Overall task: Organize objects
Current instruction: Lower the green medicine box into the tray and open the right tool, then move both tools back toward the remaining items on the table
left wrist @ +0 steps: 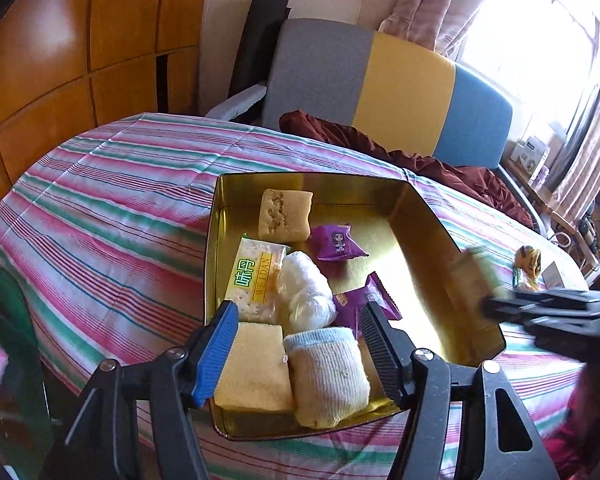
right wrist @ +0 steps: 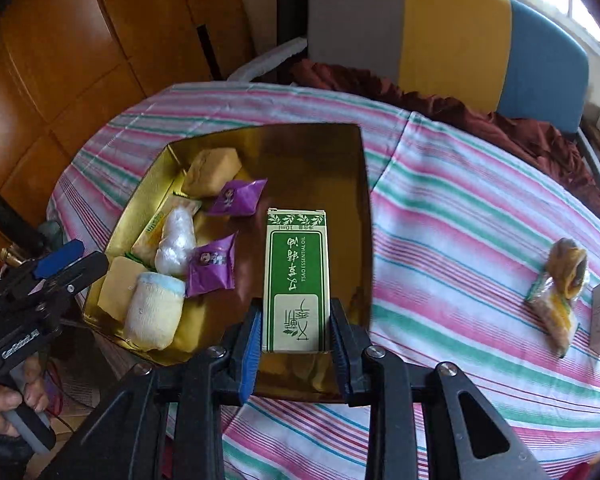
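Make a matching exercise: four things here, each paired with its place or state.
Things:
1. green box
2. rolled sock
3. snack packet
4. left gripper

States:
A. lying on the striped cloth, outside the tin
B. clamped in the right gripper
C. open, above the tin's near corner
D. lying inside the tin

Pairs: 1-B, 2-D, 3-A, 4-C

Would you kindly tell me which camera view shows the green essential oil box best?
The right wrist view: the green essential oil box sits sharp and central, label readable, clamped in the right tongs above the gold tin. The left wrist view shows it only as a motion-blurred shape at the right.
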Demonstrator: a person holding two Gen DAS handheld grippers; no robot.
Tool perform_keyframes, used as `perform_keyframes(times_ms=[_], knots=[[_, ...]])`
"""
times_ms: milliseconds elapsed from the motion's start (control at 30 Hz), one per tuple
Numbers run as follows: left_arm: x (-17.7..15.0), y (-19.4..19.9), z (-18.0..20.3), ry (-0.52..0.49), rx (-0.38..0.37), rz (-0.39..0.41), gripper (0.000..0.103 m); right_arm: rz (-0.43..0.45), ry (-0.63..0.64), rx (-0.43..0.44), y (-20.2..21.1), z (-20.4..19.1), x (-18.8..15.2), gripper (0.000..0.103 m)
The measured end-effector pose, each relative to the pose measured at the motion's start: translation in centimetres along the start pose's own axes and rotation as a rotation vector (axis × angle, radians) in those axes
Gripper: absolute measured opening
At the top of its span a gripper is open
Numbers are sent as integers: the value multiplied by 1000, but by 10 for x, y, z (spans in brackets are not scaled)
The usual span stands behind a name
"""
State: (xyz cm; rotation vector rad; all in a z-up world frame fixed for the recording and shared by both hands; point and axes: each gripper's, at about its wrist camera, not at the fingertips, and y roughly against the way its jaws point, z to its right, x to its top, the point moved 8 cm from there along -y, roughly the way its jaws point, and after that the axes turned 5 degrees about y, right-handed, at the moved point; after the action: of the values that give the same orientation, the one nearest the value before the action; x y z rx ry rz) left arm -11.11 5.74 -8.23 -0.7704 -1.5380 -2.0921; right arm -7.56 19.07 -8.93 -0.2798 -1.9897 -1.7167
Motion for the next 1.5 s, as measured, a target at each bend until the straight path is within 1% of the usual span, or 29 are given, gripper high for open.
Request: perform_keyframes(times_ms=[167,333,500,667,733,867,1000,1100,1233,1333,1400,1467,1500], knots=[[-2,1,-6,8,-1,1,65,-116,6,-51,-46,-14,-6,30],[-5,-2,-13,23,-5,-10,67,-164,10,-59,-64,-23,-13,30],[-6,-2,-15,31,-8,-10,70,-174,18,-33,-69,-38,-16,31],[-6,-1,-15,34,-8,-6,70,-189,16,30,-68,-51,-21,36],[-5,1,-16,33,-5,-1,71,-193,16,64,-65,-56,-23,40],[-4,5,-15,28,3,9,72,-178,52,74,-50,-64,-28,46],[-3,10,-13,6,24,32,74,-152,40,74,-37,-57,-34,46],[-1,14,-10,-9,34,48,77,-111,23,62,-28,-52,-31,46],[0,21,-3,-39,50,76,79,-27,-22,33,-11,-35,-23,46],[0,26,4,-65,55,92,82,17,-39,15,0,-22,-20,47],[1,27,10,-82,54,99,84,38,-45,2,5,-13,-18,54],[0,29,16,-99,51,103,85,54,-59,-10,14,-2,-19,57],[0,29,19,-108,50,104,85,60,-68,-17,17,5,-19,57]])
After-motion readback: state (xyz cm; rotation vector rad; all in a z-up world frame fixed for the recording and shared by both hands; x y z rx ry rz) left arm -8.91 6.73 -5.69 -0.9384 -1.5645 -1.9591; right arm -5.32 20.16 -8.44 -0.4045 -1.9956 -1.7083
